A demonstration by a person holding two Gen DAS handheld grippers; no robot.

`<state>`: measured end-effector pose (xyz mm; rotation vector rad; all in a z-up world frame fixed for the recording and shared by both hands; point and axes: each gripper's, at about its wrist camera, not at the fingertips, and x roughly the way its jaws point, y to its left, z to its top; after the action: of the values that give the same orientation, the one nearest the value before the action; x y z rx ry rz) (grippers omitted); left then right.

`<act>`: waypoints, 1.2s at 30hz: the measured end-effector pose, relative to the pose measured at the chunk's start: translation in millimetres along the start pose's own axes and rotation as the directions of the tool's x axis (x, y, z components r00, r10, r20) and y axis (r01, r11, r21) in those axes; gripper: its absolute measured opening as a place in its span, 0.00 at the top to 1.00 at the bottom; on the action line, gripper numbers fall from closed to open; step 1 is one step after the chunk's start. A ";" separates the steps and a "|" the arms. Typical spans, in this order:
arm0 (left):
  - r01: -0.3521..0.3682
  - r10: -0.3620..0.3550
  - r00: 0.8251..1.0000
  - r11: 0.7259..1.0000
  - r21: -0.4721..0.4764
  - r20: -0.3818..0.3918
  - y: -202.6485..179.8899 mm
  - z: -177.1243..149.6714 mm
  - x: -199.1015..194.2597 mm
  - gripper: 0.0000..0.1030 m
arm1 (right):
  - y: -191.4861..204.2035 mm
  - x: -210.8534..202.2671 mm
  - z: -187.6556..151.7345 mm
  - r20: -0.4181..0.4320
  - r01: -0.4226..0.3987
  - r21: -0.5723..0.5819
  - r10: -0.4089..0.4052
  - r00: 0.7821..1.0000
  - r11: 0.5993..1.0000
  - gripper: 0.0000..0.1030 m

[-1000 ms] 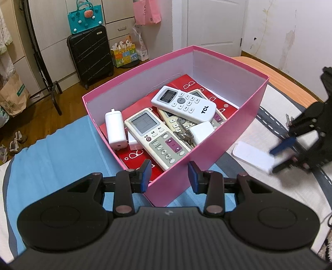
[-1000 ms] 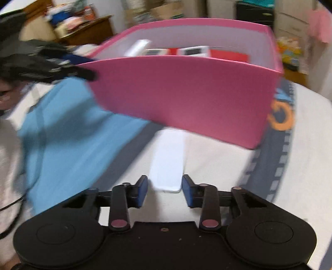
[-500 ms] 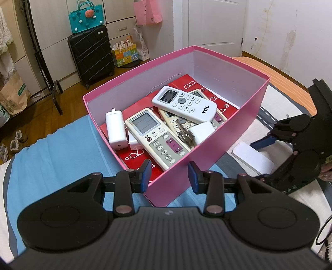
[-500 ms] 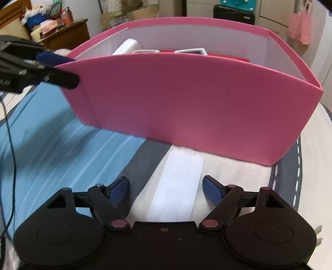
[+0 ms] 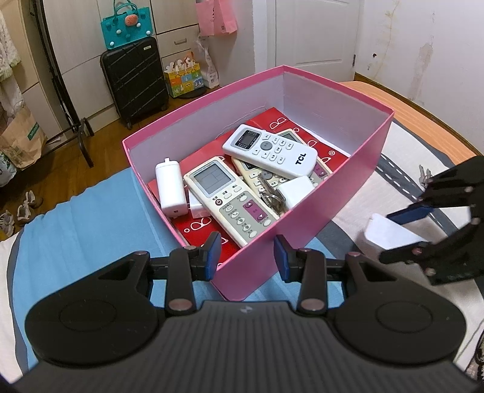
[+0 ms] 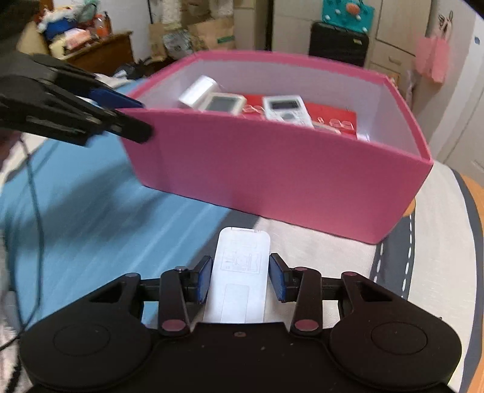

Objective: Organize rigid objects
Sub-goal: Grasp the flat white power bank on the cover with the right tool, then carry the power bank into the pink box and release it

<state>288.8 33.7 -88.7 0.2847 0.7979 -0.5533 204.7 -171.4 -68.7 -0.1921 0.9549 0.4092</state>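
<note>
1. Wooden floor (image 5: 75, 157) beneath pale wardrobe doors (image 5: 81, 45)
2. Black suitcase (image 5: 134, 81) topped by a teal bag (image 5: 128, 25)
3. White door (image 5: 314, 30) beside a scuffed white wall (image 5: 423, 45)
4. Dark wooden dresser (image 6: 103, 51)

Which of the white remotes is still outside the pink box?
The flat white remote lying face down, between the right gripper fingers. The TCL remote and the two grey-screen remotes lie inside the pink cardboard box.

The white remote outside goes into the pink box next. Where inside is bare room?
Bare red lining shows between the TCL remote and the pink box's far wall, and a patch in the near corner before the white charger. The middle is crowded: stacked remotes, keys, an adapter.
</note>
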 end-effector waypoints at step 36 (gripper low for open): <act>0.014 -0.014 1.000 1.000 -0.024 0.023 1.9 -5.8 -2.7 0.63 | -23.5 76.1 157.4 -0.045 -0.005 0.103 0.010 0.999 0.995 0.48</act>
<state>284.9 38.8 -90.5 0.2505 0.7848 -0.5586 371.5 -120.6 -42.4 -0.1042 1.0194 0.3628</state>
